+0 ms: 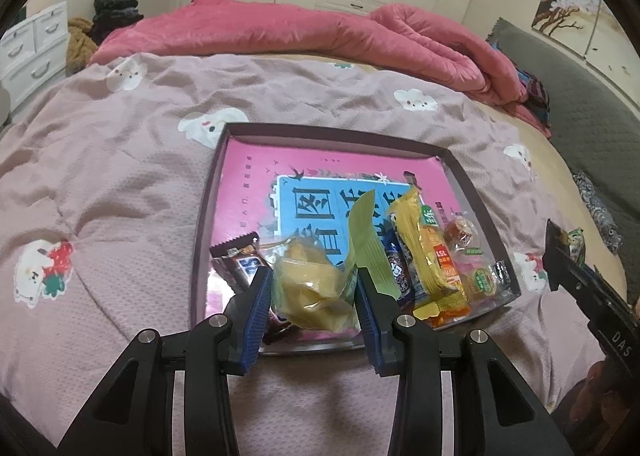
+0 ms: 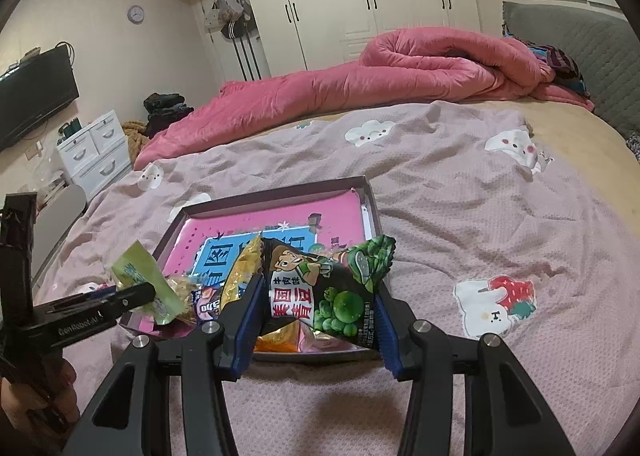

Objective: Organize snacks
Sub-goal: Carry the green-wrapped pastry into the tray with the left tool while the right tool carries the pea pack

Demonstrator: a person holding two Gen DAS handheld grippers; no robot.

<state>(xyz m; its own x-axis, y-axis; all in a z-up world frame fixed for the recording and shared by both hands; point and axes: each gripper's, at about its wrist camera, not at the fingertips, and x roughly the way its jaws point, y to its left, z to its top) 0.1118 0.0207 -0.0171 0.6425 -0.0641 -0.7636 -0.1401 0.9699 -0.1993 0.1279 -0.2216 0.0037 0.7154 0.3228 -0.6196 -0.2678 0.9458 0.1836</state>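
Note:
A shallow box tray (image 1: pixel 208 216) with a pink printed floor lies on the bed. Along its near side lie a brown chocolate bar (image 1: pixel 236 260), a yellow packet (image 1: pixel 424 248), a blue packet (image 1: pixel 396 268) and several small wrapped sweets. My left gripper (image 1: pixel 314 274) is shut on a clear pastry packet (image 1: pixel 316 296) with a pale green end, held over the tray's near left part. My right gripper (image 2: pixel 318 288) is shut on a dark green pea packet (image 2: pixel 336 296) over the tray's (image 2: pixel 372 212) near right corner. The right wrist view also shows the left gripper (image 2: pixel 136 296) from the side.
The tray rests on a mauve bedspread (image 1: pixel 120 160) with cartoon prints. A rolled pink quilt (image 2: pixel 360 84) lies across the far side of the bed and a grey headboard (image 2: pixel 580 36) stands at the right. White drawers (image 2: pixel 96 148) stand beyond the bed's left. A hand (image 2: pixel 40 392) grips the left tool.

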